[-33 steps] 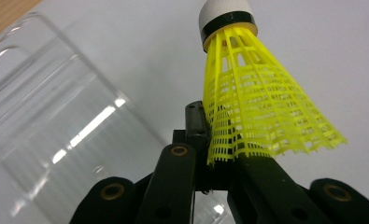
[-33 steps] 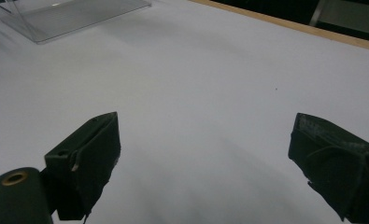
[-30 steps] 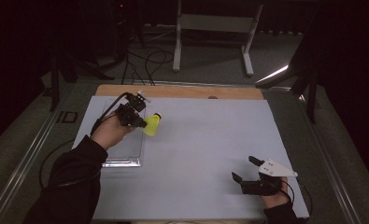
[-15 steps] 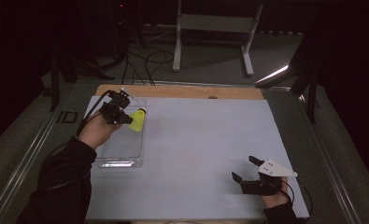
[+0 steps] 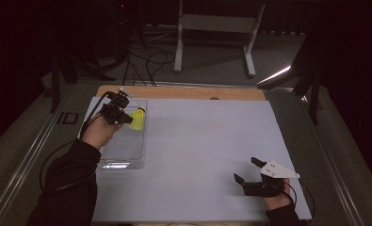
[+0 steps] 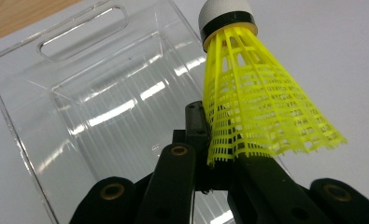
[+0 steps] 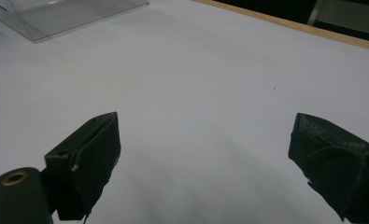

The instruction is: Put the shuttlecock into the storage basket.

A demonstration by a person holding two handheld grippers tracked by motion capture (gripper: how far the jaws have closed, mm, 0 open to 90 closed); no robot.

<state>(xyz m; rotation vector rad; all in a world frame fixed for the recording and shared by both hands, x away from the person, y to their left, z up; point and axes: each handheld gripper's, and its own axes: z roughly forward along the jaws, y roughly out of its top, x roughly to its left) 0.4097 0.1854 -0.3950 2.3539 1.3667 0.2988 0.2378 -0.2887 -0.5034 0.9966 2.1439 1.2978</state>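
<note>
While left claw (image 6: 210, 161) grips yellow shuttlecock (image 6: 252, 93) over clear tray (image 6: 79, 107), right claw (image 7: 201, 163) spread.

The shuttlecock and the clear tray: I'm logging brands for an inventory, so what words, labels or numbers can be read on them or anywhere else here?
None can be read.
Shuttlecock, held in the left gripper: yellow skirt, black band, white tip, no print.
Clear tray: bare plastic, just reflections.
White table cover: blank.
Right gripper: no markings.
</note>
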